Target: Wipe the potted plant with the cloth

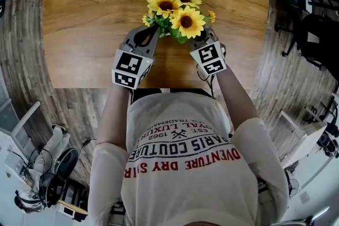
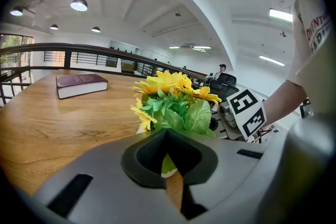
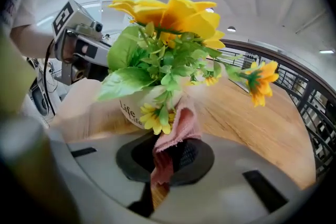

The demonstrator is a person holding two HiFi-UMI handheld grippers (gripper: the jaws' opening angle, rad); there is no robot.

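Held low at the near edge of the table [image 1: 95, 18], one on either side of the potted plant [image 1: 177, 10]. On the left gripper [image 1: 154, 33], fingers pressed together, nipping the tip of a green leaf [image 2: 168, 165] at the plant's left side. On the right gripper [image 1: 204, 33], fingers clamped on a pink cloth [image 3: 178, 123], bunched up against the white pot [image 3: 131, 110] and the lowest leaves. Above that, yellow flower heads and green foliage. Farther back on the table, a dark red book [image 2: 81, 84] lying flat, well apart from the plant.
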